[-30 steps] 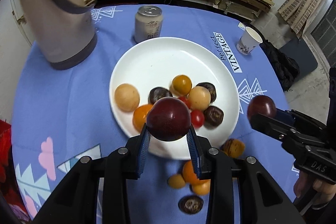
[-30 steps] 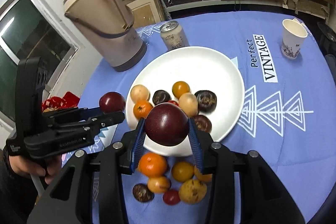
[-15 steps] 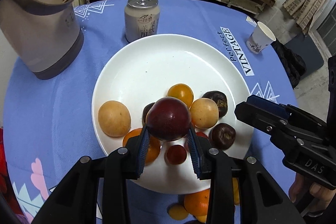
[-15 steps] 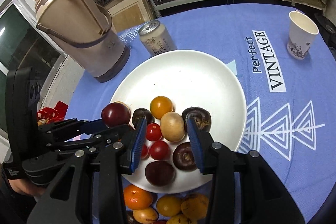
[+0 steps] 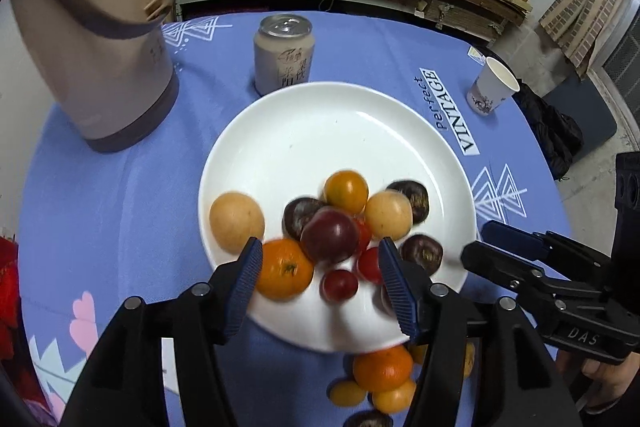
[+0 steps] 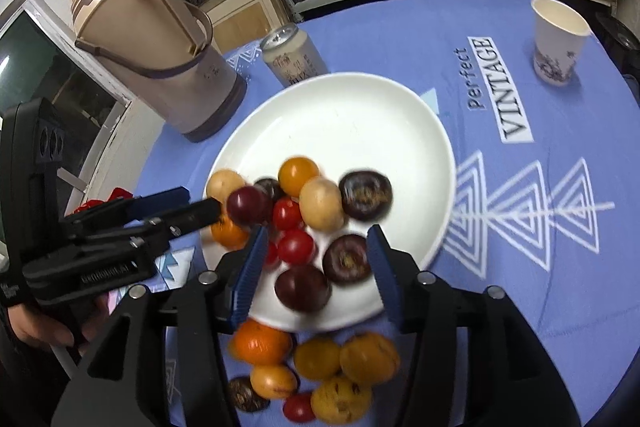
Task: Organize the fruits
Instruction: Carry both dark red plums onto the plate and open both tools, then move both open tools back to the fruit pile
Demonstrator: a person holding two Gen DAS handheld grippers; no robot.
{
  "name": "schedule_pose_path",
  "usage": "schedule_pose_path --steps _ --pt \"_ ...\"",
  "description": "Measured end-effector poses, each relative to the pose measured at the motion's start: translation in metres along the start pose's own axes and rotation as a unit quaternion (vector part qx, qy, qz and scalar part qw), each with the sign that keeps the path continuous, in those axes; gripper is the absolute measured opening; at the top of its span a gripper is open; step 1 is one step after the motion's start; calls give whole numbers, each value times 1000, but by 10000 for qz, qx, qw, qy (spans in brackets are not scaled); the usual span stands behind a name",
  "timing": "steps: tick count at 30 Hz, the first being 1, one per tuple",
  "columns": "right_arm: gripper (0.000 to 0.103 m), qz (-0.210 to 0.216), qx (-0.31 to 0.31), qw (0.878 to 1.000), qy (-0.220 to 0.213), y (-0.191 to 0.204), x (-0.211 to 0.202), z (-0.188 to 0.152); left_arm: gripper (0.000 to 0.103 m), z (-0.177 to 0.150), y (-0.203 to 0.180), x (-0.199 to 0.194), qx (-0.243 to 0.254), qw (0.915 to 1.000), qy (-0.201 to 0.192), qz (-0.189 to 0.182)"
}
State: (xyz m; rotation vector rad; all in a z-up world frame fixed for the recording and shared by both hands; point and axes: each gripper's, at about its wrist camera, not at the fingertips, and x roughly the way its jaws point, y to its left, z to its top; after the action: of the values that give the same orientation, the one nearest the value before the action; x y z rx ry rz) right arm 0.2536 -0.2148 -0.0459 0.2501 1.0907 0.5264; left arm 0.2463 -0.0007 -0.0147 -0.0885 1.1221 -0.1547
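A white plate [image 5: 320,147] [image 6: 340,127] on the blue cloth holds a pile of plums, cherry tomatoes, an orange and yellow fruits. My left gripper [image 5: 320,279] [image 6: 196,205] hangs over the plate's near side, jaws opening. A dark red plum [image 5: 330,235] [image 6: 248,205] lies free on the pile just beyond its fingertips. My right gripper [image 6: 316,275] [image 5: 480,243] is also opening over the plate's front. Another dark plum [image 6: 302,287] rests on the plate between its fingers, untouched. Several loose fruits [image 6: 320,367] [image 5: 380,375] lie on the cloth in front of the plate.
A beige thermos flask [image 5: 100,47] [image 6: 152,47] stands at the back left, with a drink can [image 5: 284,55] [image 6: 294,57] just behind the plate. A paper cup [image 5: 492,87] [image 6: 558,39] sits at the far right. Shelves of cardboard rise past the table.
Both grippers came forward and down over the plate. The right one let its plum go onto the plate first, then the left one released its plum onto the pile. Both jaws have widened.
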Motion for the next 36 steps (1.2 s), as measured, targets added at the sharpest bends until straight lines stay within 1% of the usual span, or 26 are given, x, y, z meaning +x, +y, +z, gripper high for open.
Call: schedule_pose_path --steps 3,5,6,10,11,14,19,21,23,28,36 --pt "54 -111 65 9999 89 -5 -6 -16 62 -14 3 -5 -54 9999 92 32" --pt "61 -178 120 9997 136 -9 -11 -29 62 -25 5 -7 -109 9998 175 24" --pt "62 -193 129 9996 163 -9 -13 -34 62 -32 6 -8 -130 9997 219 26" --pt "63 -252 146 9992 287 -10 -20 -56 62 -60 8 -11 -174 9990 415 61" --pt "65 -263 157 9991 302 -10 -21 -60 62 -64 7 -12 -171 9989 442 67" --pt "66 -280 178 9989 344 -8 -27 -75 62 -78 5 -16 -114 9986 514 92" --pt "68 -274 148 9989 365 -1 -33 -87 62 -95 -2 -25 -55 9984 558 85" --pt "71 -289 145 9988 359 1 -36 -92 66 -100 -5 -26 -25 9982 588 94" --pt "74 -312 144 9988 361 3 -38 -97 66 -105 -9 -28 42 9981 596 143" --pt "80 -338 192 9985 381 2 -43 -108 66 -117 -18 -26 123 9974 690 153" --pt "81 -378 277 9980 425 -6 -50 -120 66 -140 -37 -10 350 9944 986 111"
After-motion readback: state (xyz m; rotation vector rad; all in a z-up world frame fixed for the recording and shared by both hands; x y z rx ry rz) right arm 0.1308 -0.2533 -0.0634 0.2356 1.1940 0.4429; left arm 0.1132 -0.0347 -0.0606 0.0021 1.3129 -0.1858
